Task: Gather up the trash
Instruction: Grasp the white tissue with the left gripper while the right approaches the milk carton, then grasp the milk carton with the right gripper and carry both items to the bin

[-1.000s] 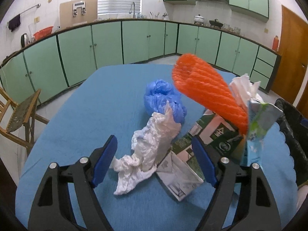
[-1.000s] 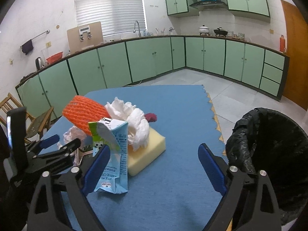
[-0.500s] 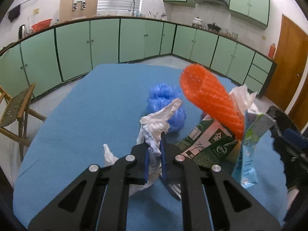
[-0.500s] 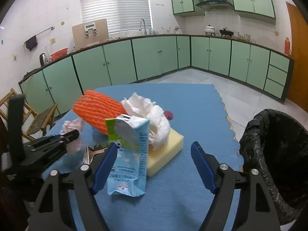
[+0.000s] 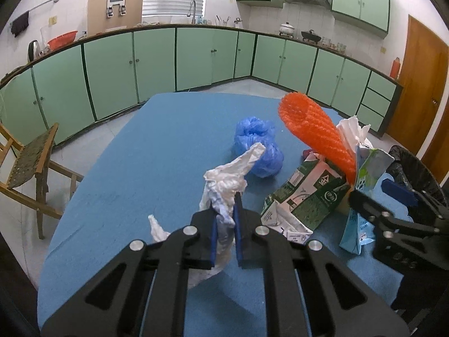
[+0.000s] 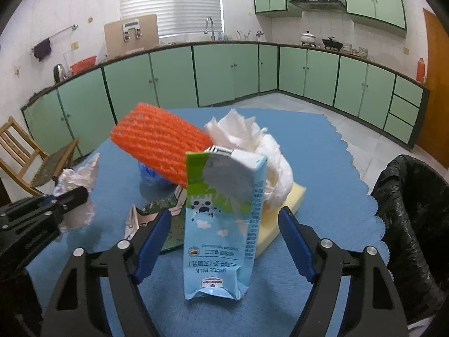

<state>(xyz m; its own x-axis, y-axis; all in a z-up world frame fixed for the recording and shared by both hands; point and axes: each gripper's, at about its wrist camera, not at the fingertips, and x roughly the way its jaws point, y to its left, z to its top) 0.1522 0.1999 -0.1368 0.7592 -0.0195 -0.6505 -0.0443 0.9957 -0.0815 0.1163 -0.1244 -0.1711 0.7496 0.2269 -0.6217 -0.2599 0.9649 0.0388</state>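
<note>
My left gripper (image 5: 224,224) is shut on a crumpled white wad (image 5: 224,179), held a little above the blue tablecloth (image 5: 140,168). In the right wrist view that left gripper (image 6: 70,196) and its wad (image 6: 81,174) sit at the left. My right gripper (image 6: 224,216) stands open astride an upright light-blue milk carton (image 6: 219,247), with gaps between the pads and the carton on both sides. Behind the carton lie an orange foam net (image 6: 160,146), white tissue (image 6: 252,140) and a yellow sponge (image 6: 286,205). A flattened green carton (image 5: 303,193) and a blue bag (image 5: 258,146) lie nearby.
A bin lined with a black bag (image 6: 407,196) stands off the table's right edge. A wooden chair (image 5: 28,163) stands at the left beside the table. Green kitchen cabinets run along the far walls.
My left gripper closed on the white wad and raised it off the cloth. My right gripper moved forward until the milk carton stood between its fingers, which narrowed slightly.
</note>
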